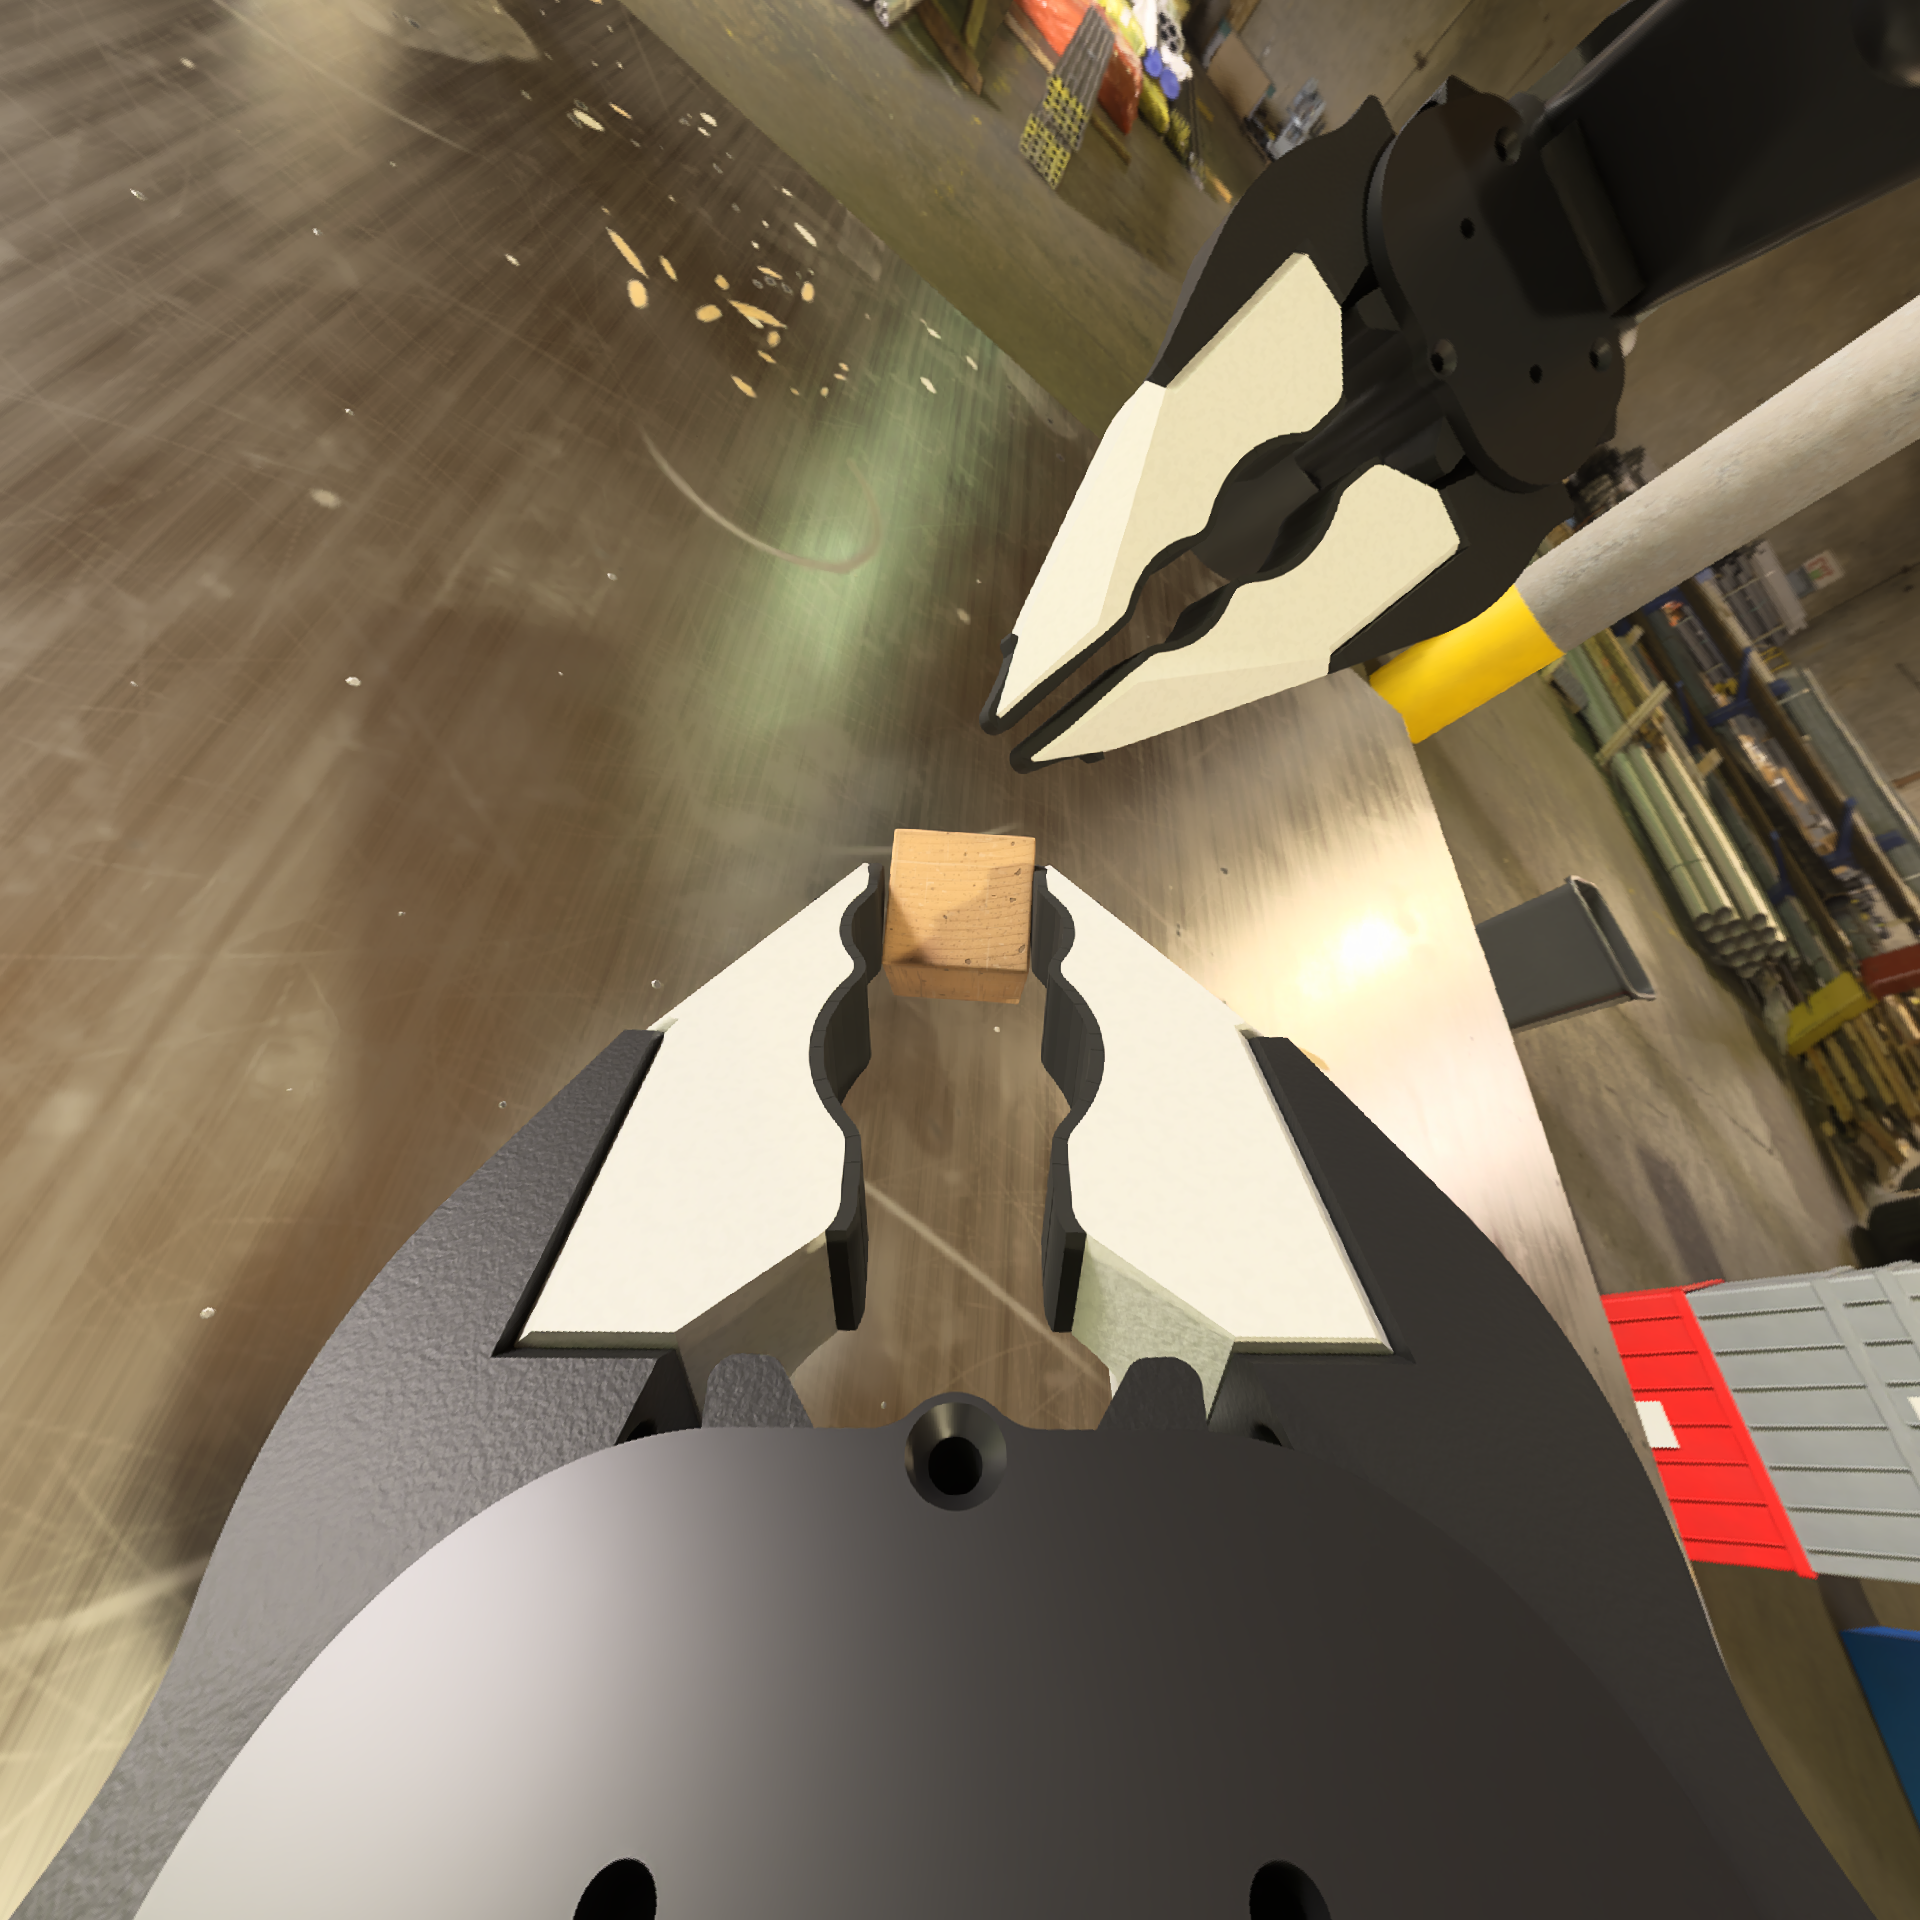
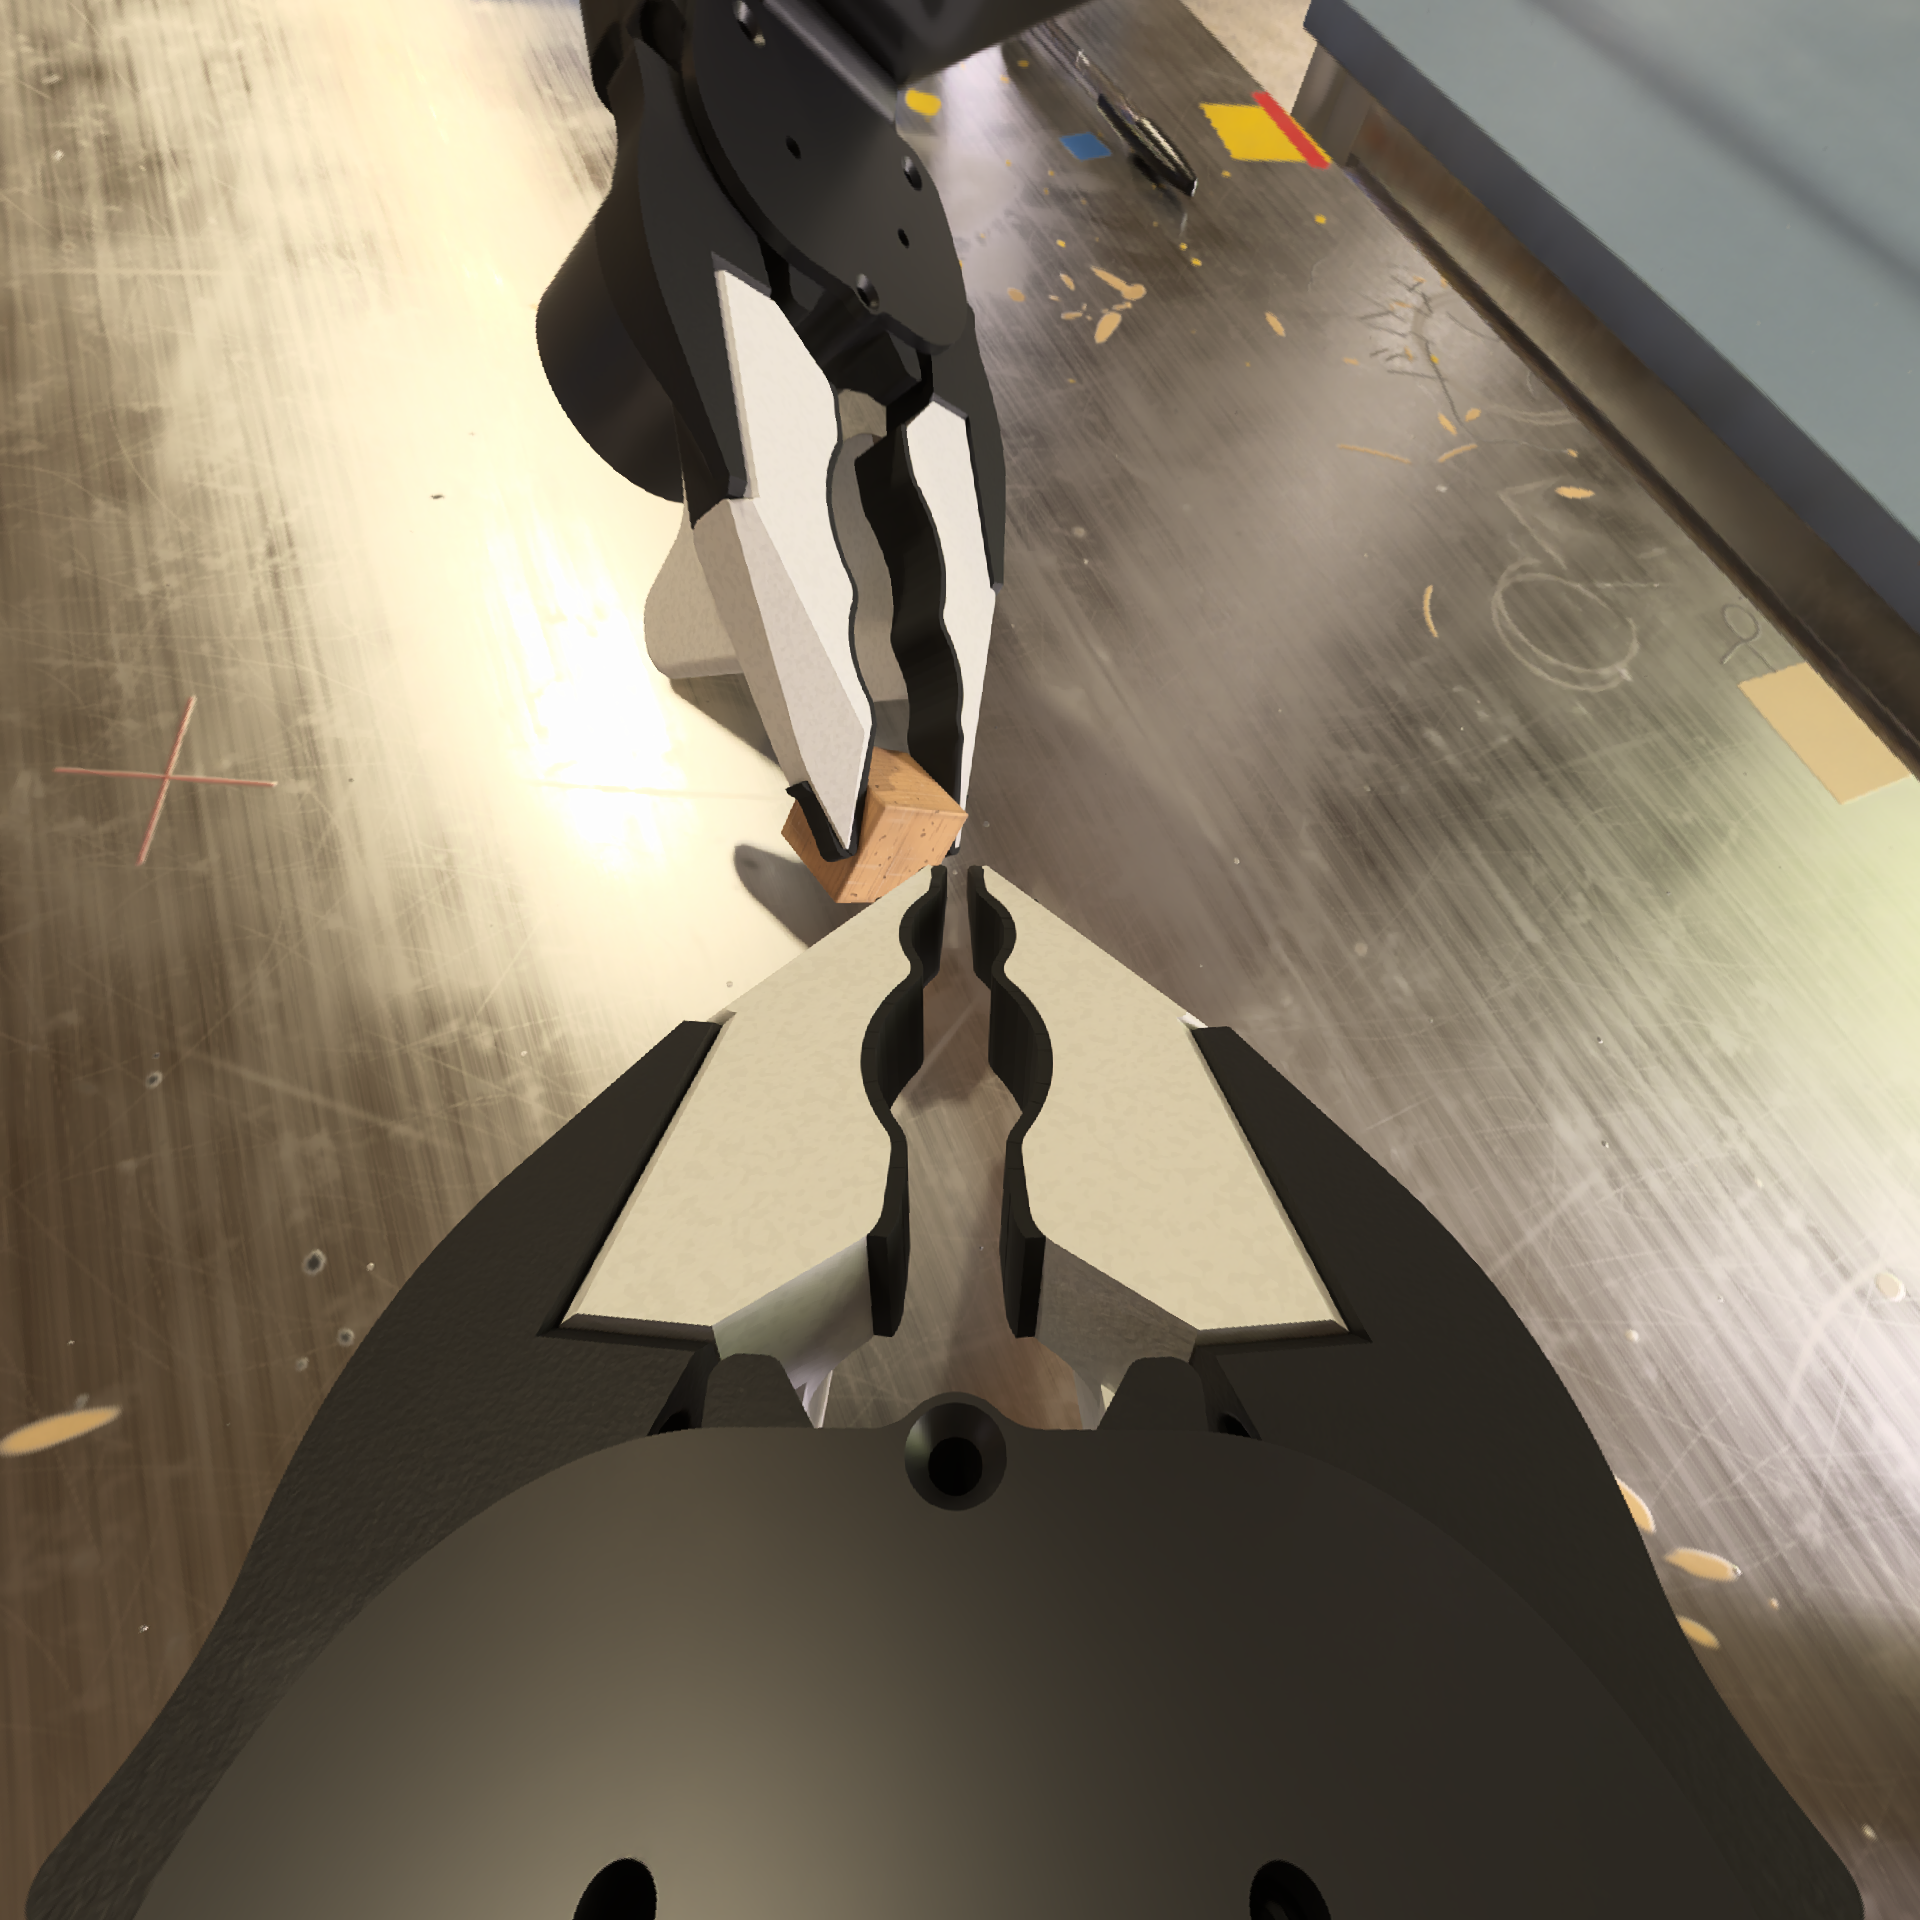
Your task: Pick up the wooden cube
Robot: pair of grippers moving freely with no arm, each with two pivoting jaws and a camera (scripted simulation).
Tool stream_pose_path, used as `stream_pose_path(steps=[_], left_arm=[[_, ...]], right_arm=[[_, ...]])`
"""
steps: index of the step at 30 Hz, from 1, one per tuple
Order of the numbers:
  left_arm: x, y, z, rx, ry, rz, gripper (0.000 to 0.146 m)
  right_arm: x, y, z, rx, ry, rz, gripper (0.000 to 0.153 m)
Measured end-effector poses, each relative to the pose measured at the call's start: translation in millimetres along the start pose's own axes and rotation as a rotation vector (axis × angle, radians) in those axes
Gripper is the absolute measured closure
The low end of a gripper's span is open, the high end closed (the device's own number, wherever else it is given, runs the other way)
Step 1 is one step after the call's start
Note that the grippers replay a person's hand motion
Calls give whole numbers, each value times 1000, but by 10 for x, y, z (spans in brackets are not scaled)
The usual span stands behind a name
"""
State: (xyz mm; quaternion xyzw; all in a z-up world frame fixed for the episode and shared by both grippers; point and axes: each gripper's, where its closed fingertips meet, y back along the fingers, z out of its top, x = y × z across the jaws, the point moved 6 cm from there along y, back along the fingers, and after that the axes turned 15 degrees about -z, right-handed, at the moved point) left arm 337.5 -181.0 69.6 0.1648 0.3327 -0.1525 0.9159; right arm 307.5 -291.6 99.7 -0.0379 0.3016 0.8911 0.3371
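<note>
In the right wrist view we saw the right gripper (image 2: 954,881) with its fingertips nearly together and nothing between them, low over a scratched metal tabletop (image 2: 1351,935). Just beyond its tips, the left gripper (image 2: 904,821) came down from above, clamping the wooden cube (image 2: 883,836). Whether the cube touched the tabletop we could not tell.

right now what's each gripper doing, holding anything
Left gripper: closed on the wooden cube, which sits between its fingertips.
Right gripper: nearly closed, holding nothing, jaws just short of the cube.
</note>
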Motion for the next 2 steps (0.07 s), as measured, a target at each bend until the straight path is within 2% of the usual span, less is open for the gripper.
stream_pose_path(steps=[2], left_arm=[[-5, -1, 2, -6, 9, -14, 118]], right_arm=[[2, 9, 10, -14, -3, 7, 146]])
